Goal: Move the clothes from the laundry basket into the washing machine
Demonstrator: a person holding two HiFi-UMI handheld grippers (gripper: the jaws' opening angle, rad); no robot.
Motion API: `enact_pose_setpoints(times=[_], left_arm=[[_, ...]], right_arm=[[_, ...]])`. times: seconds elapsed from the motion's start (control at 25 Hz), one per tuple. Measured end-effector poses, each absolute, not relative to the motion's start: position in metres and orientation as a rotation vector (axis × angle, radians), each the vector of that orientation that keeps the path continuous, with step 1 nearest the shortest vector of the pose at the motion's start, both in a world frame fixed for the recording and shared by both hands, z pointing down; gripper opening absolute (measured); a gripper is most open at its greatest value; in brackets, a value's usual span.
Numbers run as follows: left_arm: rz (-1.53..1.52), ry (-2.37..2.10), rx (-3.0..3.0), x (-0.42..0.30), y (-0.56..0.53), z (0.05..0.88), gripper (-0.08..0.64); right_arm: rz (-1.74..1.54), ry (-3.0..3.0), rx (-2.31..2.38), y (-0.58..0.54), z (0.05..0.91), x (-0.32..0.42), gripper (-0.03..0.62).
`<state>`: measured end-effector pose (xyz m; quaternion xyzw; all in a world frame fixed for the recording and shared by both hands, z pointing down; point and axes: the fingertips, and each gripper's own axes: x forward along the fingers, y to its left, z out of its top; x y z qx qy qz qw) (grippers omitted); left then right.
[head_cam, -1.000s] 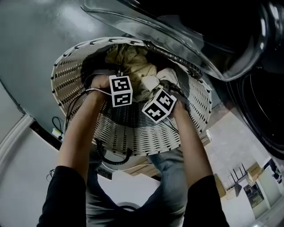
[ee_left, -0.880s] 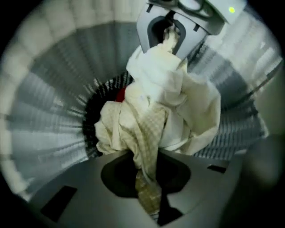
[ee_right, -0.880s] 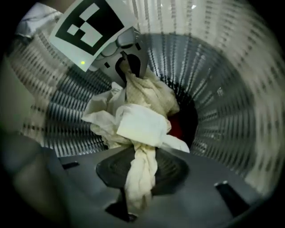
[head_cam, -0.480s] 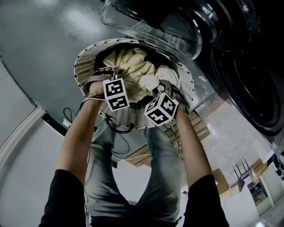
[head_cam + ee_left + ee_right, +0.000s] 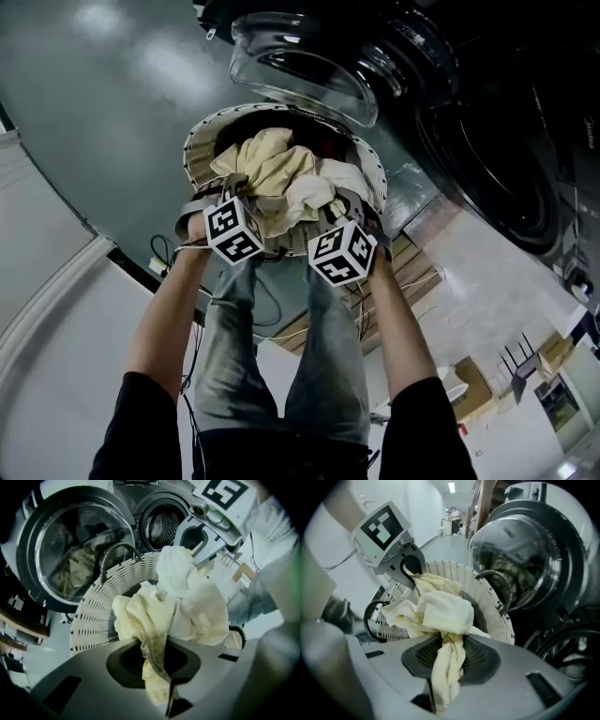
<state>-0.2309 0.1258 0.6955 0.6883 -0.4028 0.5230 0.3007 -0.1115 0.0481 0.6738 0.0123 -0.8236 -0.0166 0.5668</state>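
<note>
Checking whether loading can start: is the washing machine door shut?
No, in the left gripper view the washing machine door is swung open, with the drum opening showing beside it.

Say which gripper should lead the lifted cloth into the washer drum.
Right, probably. Both grippers' jaws are shut on the pale cloth above the basket, but the right gripper hangs on the side of the open drum; the left gripper is farther from it.
</note>
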Motion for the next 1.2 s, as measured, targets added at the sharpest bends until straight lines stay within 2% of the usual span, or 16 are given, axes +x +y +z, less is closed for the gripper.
enact_pose_setpoints(times=[0.64,1.2], left_arm=[[1.049,-1.398,1.794,-0.248,0.122,0.526,0.077],[0.885,-1.566,1.895,-0.258,0.096,0.396,0.077]], right_arm=[[0.114,-2.167,0.348,0.03,0.509,-0.115,0.104],[0.187,-2.311,0.668,0.011,0.387,-0.111,0.106]])
